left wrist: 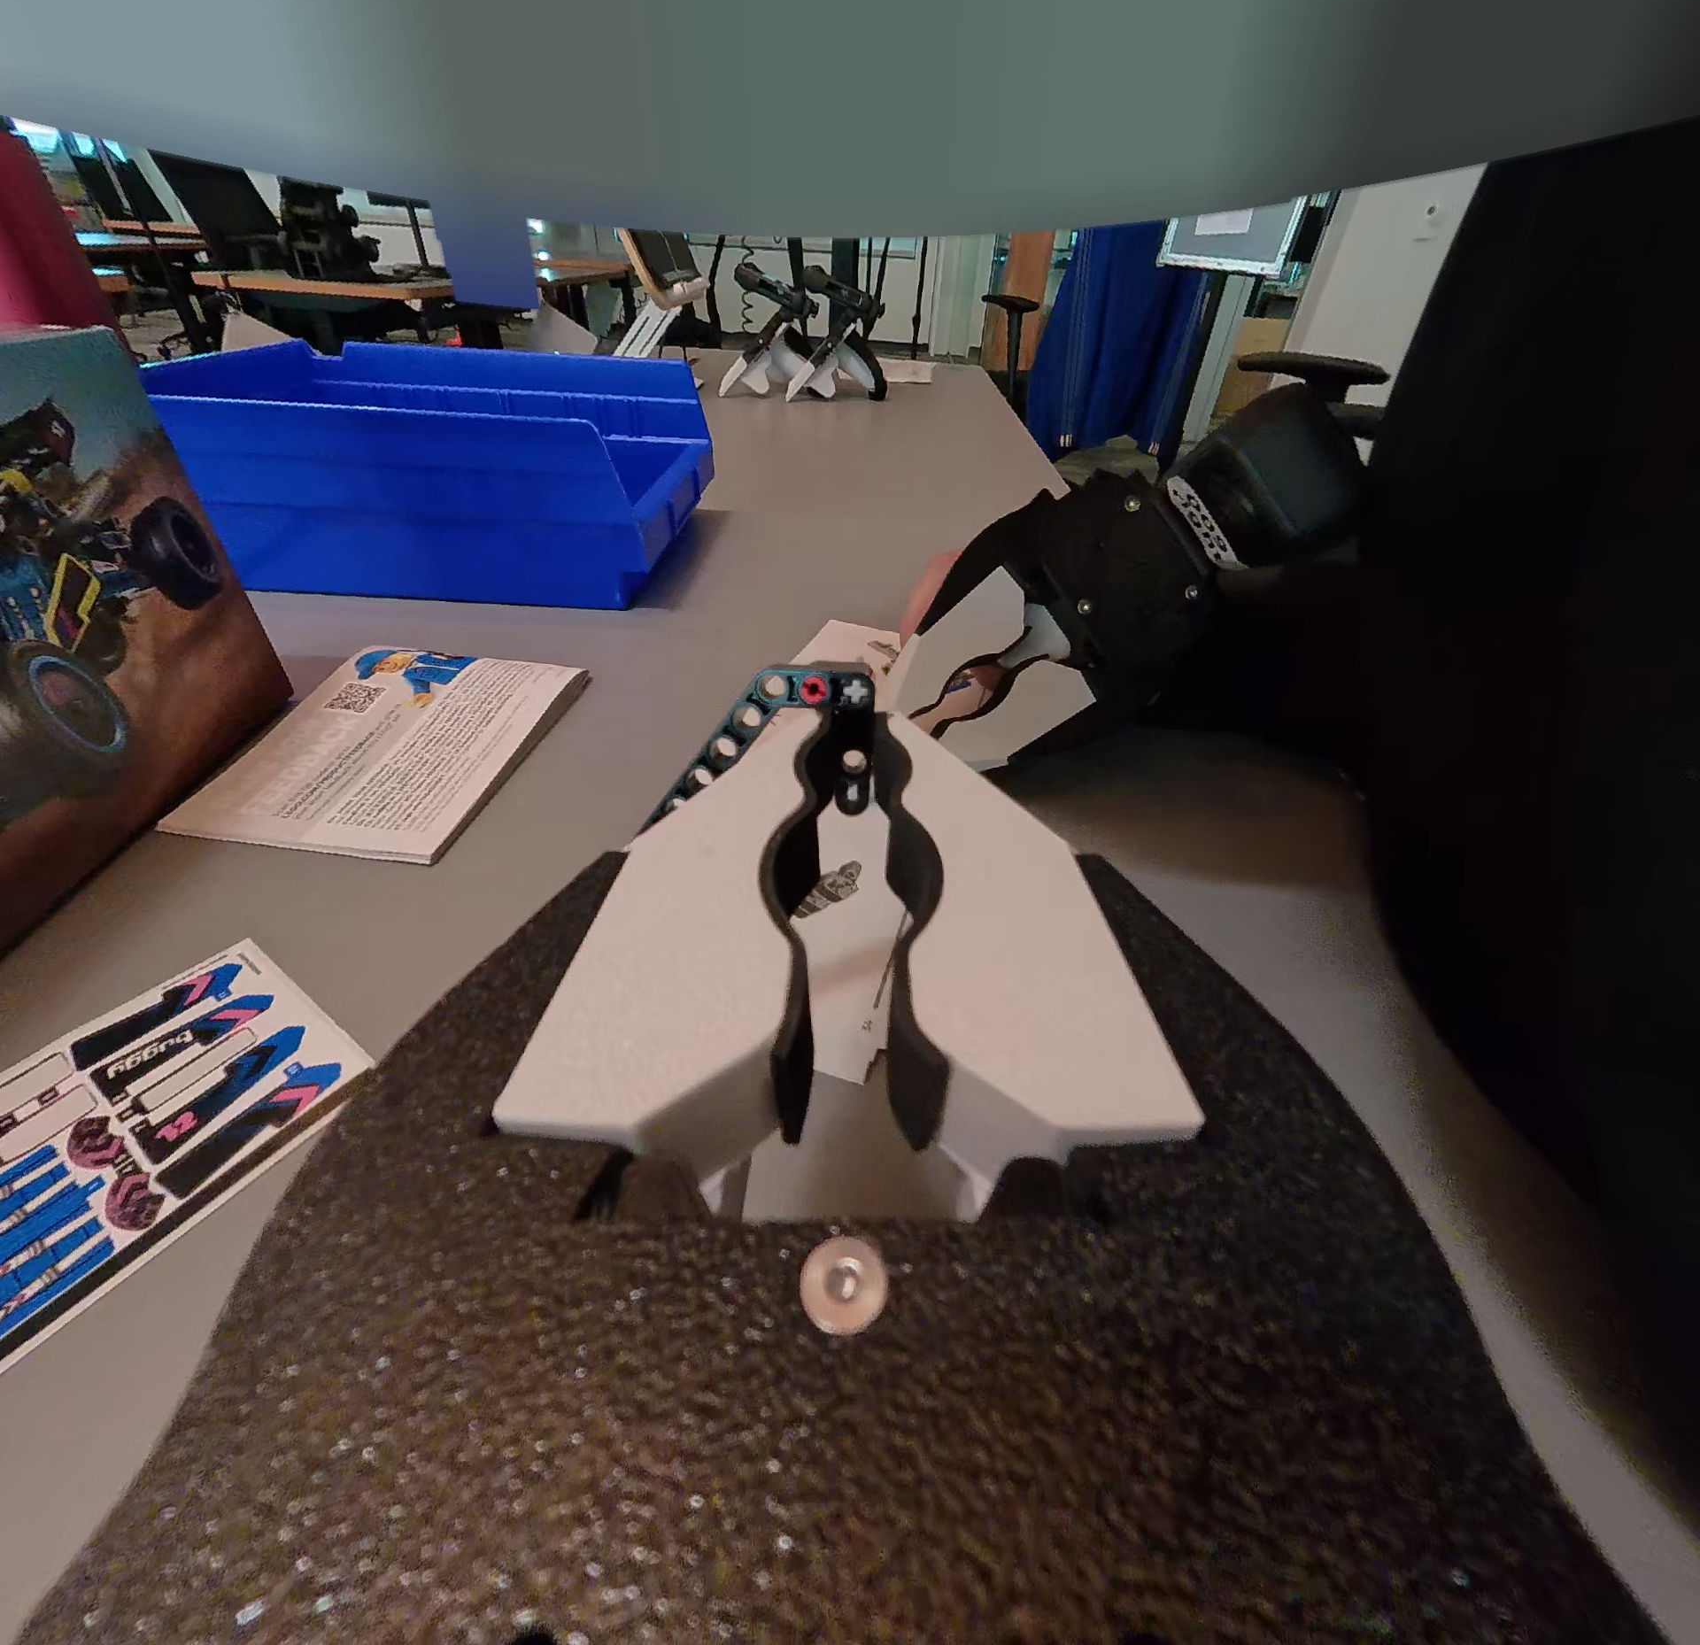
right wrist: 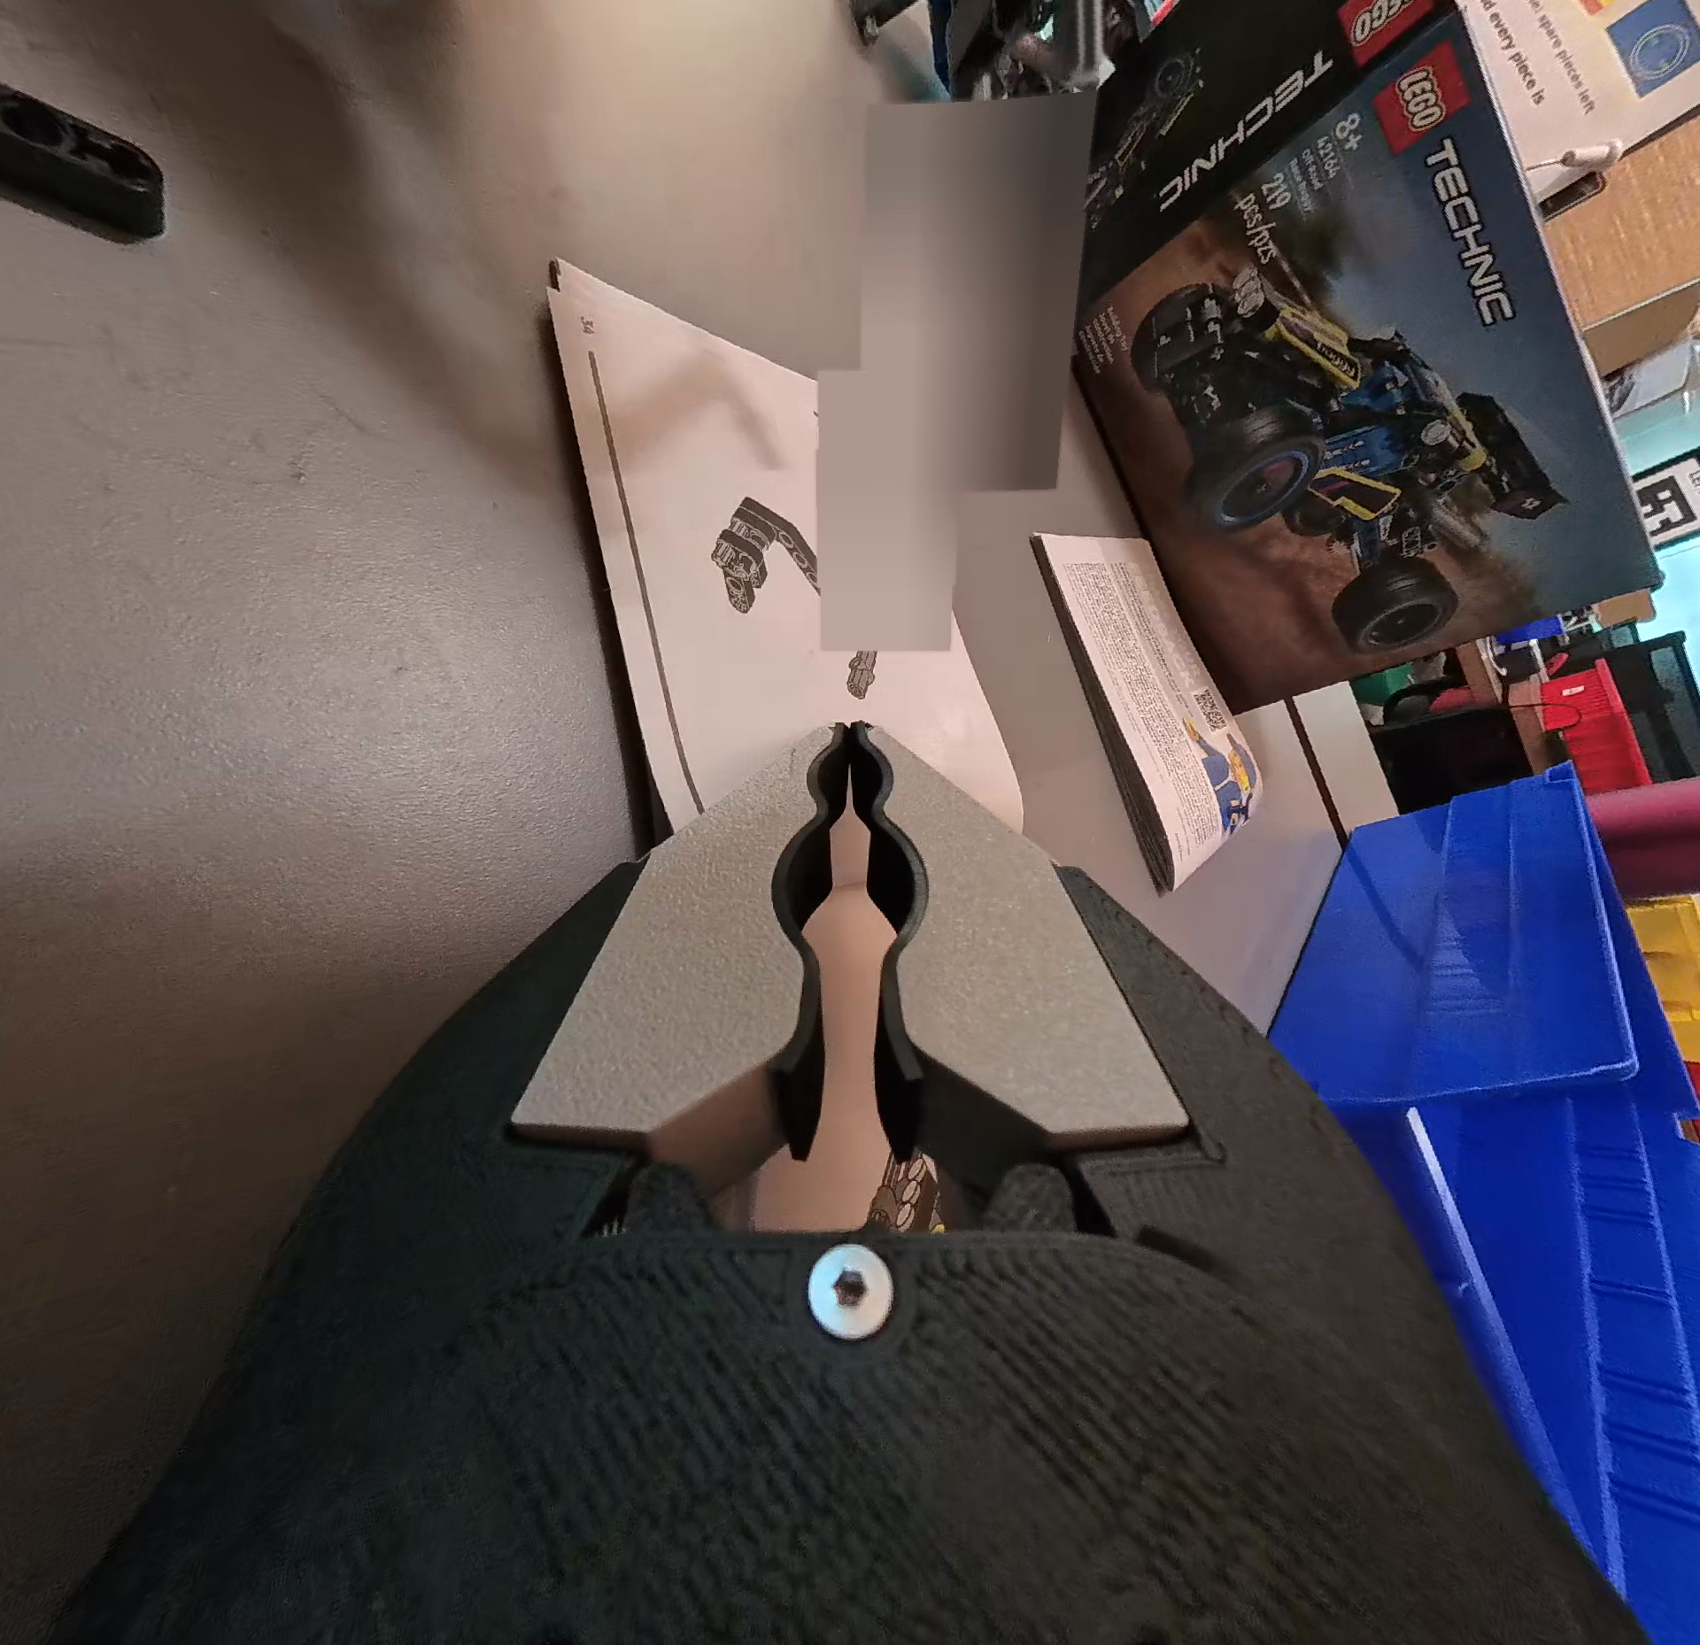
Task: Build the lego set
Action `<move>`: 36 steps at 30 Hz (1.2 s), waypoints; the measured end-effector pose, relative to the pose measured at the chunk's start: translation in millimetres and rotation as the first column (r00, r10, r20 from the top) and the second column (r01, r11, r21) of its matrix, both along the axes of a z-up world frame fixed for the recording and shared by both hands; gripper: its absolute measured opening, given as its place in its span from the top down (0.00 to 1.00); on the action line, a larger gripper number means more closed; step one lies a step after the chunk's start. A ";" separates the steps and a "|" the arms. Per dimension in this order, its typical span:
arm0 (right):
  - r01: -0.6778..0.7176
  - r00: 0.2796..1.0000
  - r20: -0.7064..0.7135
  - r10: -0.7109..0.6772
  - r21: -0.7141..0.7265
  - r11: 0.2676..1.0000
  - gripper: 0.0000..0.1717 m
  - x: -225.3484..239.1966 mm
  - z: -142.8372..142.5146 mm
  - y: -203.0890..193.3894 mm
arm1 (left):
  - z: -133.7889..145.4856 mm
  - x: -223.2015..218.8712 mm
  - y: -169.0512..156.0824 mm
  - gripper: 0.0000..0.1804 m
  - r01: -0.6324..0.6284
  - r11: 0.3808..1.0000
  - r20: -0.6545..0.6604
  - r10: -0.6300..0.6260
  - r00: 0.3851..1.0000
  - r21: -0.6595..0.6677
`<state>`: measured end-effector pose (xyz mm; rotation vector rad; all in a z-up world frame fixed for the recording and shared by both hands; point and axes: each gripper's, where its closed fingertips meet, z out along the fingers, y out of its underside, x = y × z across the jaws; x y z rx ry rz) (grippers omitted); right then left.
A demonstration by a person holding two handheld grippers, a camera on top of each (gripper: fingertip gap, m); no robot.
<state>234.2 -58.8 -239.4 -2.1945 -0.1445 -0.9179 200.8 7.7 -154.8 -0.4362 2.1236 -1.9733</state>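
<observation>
Left tool [left wrist: 851, 727] pinched black toy beam [left wrist: 855, 755], joined by red pin [left wrist: 810, 689] to teal holed beam [left wrist: 727, 745], above open instruction page [right wrist: 736, 460] on tabletop [left wrist: 828, 515]. Right tool [right wrist: 850, 729] was closed, nothing in it, tips low over same page, turned sideways. Blue bin [left wrist: 442, 479] well behind.

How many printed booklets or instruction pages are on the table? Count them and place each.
2. A closed booklet lies left of the left hand-held gripper, before the blue bin. An open instruction page lies under both grippers' tips. Others may be hidden.
</observation>
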 end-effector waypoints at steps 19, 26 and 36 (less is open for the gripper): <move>0.002 0.999 0.045 -0.001 -0.005 1.000 1.00 -0.5 1.4 0.2 | 14.5 -9.0 1.6 0.98 0.048 0.995 0.079 -0.041 0.996 -0.091; 0.012 0.996 0.094 -0.011 -0.012 1.000 1.00 -1.6 2.1 -1.2 | 28.0 -19.1 1.7 0.98 0.088 0.975 0.096 -0.070 0.993 -0.205; 0.007 0.999 0.042 -0.006 -0.003 1.000 1.00 -0.6 1.6 -0.7 | 34.3 -33.4 5.3 0.98 0.119 0.959 0.119 -0.090 0.989 -0.257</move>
